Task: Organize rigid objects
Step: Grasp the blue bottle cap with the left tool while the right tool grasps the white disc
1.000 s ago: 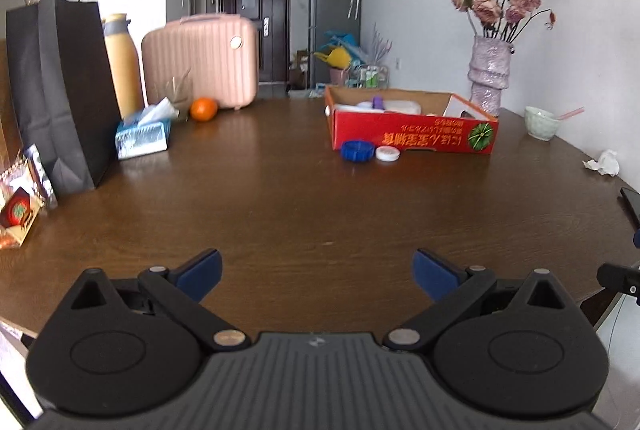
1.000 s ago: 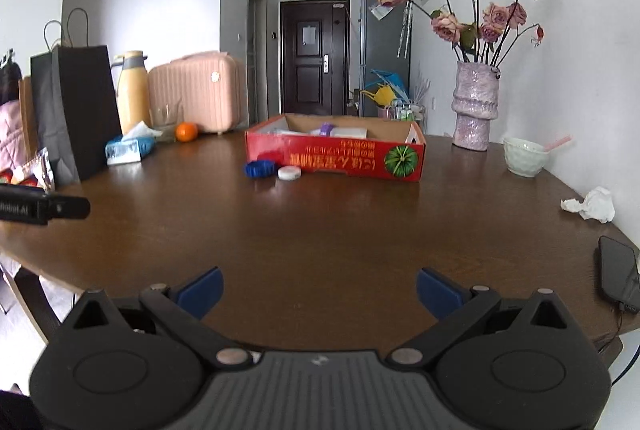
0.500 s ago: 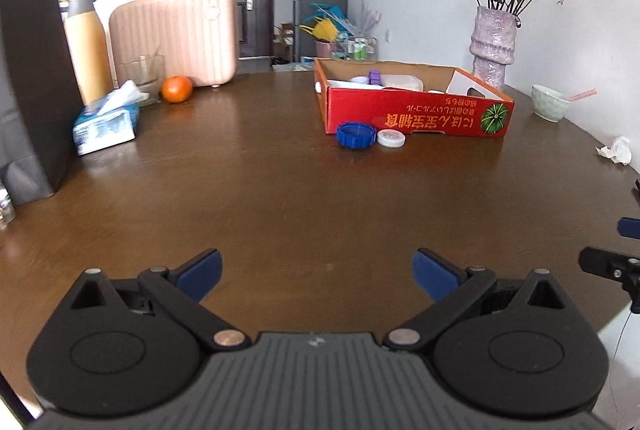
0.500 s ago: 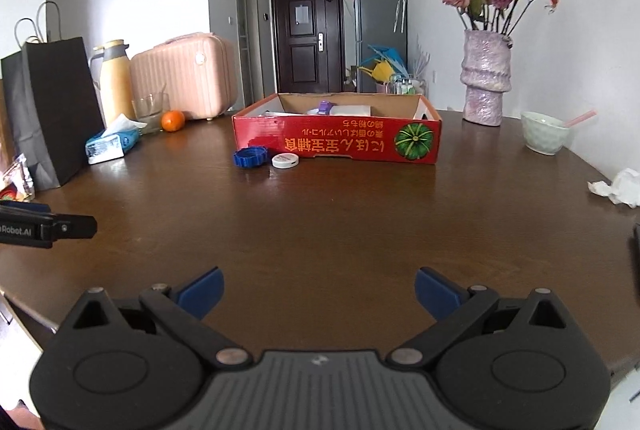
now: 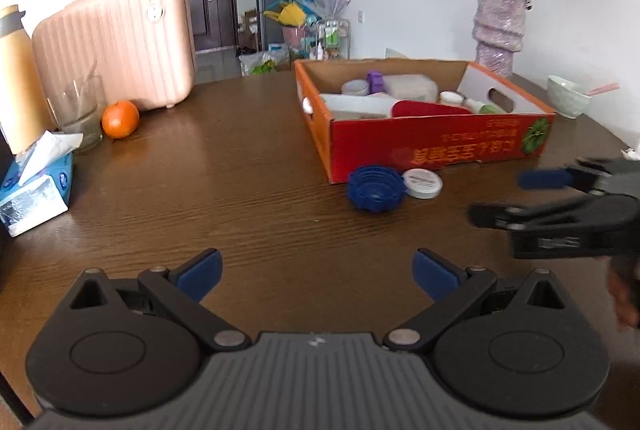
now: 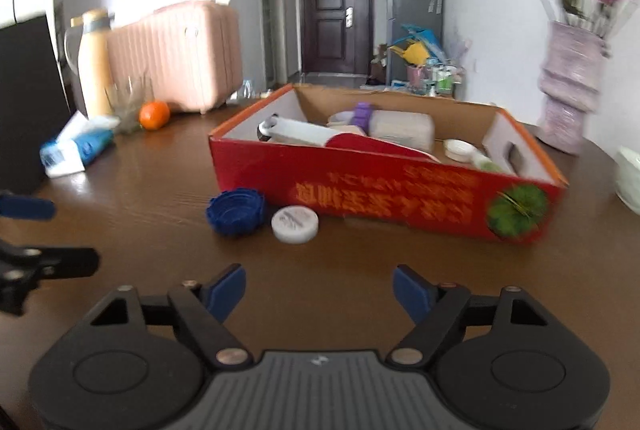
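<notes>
Blue-tipped and spread wide, the left gripper (image 5: 316,272) hangs low over the brown wooden table (image 5: 248,206) with nothing between its fingers, and the right gripper (image 6: 319,290) is the same deal, jaws apart and empty. You can actually see the right one poking in from the right edge of the left wrist view, blurry. Just past both of them sit 2 loose lids on the table: a blue ridged cap (image 6: 236,211) and a white round lid (image 6: 295,224), touching each other and right up against the front wall of the red cardboard box (image 6: 400,196). Inside the box there's a pile of stuff, including a purple-capped bottle (image 6: 362,113), a red scoop-looking thing (image 6: 372,146) and some white containers. Off to the left, a tissue pack (image 5: 36,192), a glass (image 5: 78,114) and an orange (image 5: 120,118), then a pink suitcase (image 5: 116,42) behind. Far right, a lilac vase (image 5: 498,30) with faded roses and a pale green bowl (image 5: 568,102).
</notes>
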`<state>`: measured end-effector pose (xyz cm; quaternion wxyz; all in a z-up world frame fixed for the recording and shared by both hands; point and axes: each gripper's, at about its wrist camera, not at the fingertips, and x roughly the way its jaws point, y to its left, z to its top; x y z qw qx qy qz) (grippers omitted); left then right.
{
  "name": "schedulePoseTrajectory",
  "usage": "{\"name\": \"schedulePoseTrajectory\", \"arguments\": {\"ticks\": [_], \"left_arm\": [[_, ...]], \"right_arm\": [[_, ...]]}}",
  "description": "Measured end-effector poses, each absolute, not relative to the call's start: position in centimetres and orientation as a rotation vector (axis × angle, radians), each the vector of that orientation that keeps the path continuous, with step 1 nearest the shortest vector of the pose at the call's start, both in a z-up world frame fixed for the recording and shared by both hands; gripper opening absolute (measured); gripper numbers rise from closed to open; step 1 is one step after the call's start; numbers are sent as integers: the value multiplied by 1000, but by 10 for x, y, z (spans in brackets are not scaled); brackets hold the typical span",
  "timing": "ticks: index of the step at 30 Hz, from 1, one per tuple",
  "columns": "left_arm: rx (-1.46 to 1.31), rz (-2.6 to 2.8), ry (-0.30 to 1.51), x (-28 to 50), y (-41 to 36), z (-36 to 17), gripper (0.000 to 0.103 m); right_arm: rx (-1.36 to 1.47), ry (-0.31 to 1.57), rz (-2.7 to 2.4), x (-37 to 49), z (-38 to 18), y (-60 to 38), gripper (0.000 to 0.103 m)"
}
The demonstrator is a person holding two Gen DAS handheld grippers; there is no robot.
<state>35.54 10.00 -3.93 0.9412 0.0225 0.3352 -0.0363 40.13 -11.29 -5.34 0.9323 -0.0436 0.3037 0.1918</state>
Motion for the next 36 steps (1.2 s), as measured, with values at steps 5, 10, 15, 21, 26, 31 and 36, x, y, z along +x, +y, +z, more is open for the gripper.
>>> {"name": "schedulePoseTrajectory", "arguments": {"ticks": [5, 10, 15, 21, 26, 31, 36], "left_arm": [[7, -73, 742, 380, 113, -53, 103], [-66, -136, 770, 414, 108, -63, 103], [-95, -171, 775, 452, 80, -71, 96], [47, -78, 699, 469, 46, -86, 55], [-11, -48, 674, 447, 45, -72, 55], [-10, -46, 621, 391, 32, -45, 55], [-24, 0, 510, 307, 18, -24, 55]], "right_arm": [[-108, 665, 427, 461, -68, -78, 57], [-97, 655, 422, 470, -77, -80, 39], [-106, 609, 365, 444, -71, -123, 39], [-21, 604, 314, 406, -66, -184, 39], [-63, 565, 340, 369, -60, -199, 39], [-43, 539, 342, 340, -49, -214, 39], [3, 488, 317, 295, -43, -237, 39]]}}
